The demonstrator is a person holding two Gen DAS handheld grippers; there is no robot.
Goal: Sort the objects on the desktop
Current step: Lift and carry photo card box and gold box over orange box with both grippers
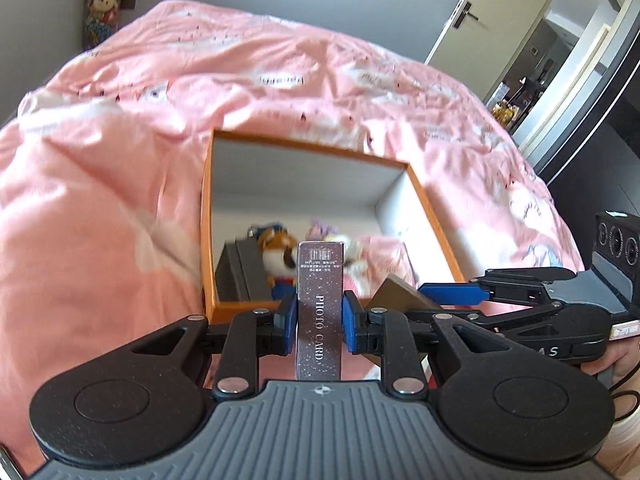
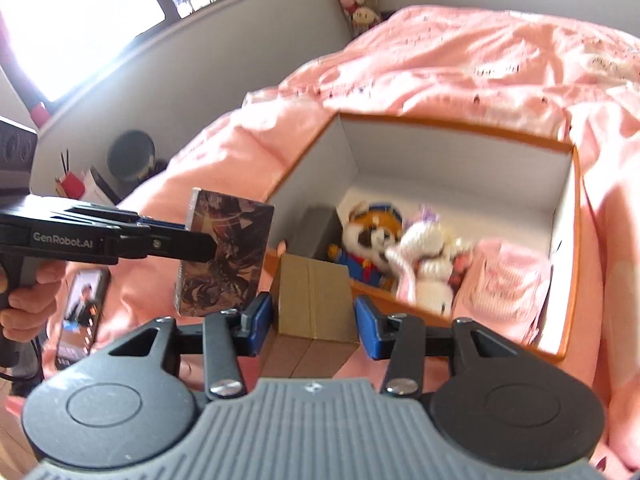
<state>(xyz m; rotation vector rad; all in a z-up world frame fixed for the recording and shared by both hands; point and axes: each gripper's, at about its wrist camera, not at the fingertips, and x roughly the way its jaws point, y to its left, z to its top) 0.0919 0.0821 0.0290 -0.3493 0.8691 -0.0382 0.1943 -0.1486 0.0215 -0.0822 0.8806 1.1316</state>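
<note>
Plush toys (image 2: 376, 240) already in orange-rimmed cardboard box (image 2: 576, 216); left gripper (image 1: 319, 320) pinching glittery photo-card pack (image 1: 320, 300), right gripper (image 2: 314, 320) pinching brown carton (image 2: 316, 304), both unplaced.

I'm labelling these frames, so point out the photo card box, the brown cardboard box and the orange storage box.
photo card box (image 1: 320, 320), left wrist view, on its lettered narrow side.
brown cardboard box (image 2: 314, 300), right wrist view, on its top face.
orange storage box (image 1: 320, 145), left wrist view, on its far rim.
</note>
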